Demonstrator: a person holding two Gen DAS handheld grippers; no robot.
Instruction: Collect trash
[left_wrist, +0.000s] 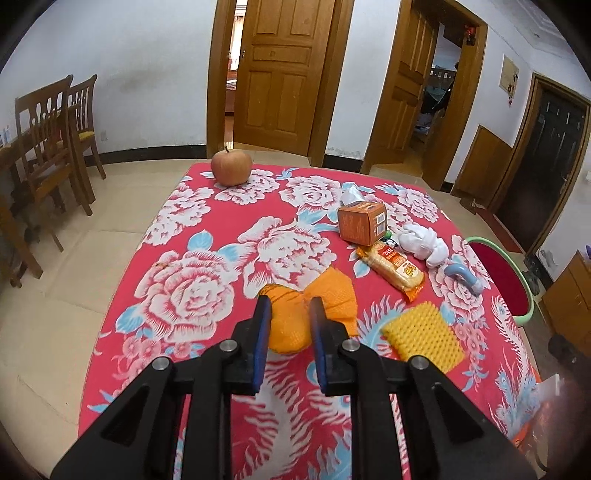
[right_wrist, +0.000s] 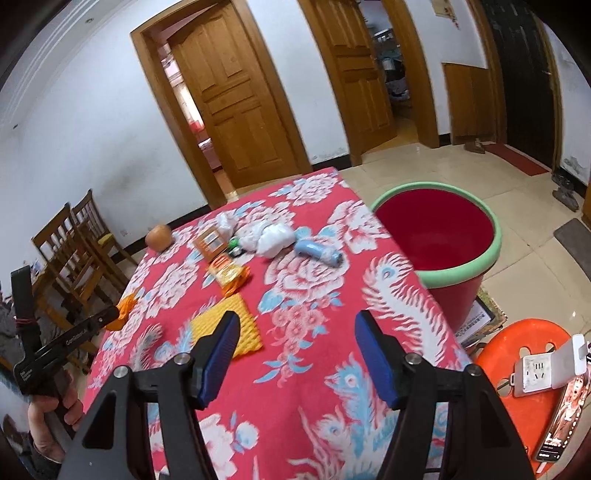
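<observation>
The left hand-held gripper (left_wrist: 285, 308) clamped the crumpled orange mesh foam wrapper (left_wrist: 314, 306) over the desk (left_wrist: 207, 229), ready for the red green-rimmed bucket (right_wrist: 439, 236). The right hand-held gripper (right_wrist: 295, 328) stood apart, empty.

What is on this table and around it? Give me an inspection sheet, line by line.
Surface: table under red floral cloth.
Job's things: orange foam net, yellow foam net, snack wrapper, orange box, white wad; red bin beside table.
Clutter: apple, blue tube.
Grippers: left gripper jaws around orange net, closure unclear; right gripper jaws open, empty.
Cables: nothing seen.
Surroundings: chairs, wooden doors, orange stool with power strip.
</observation>
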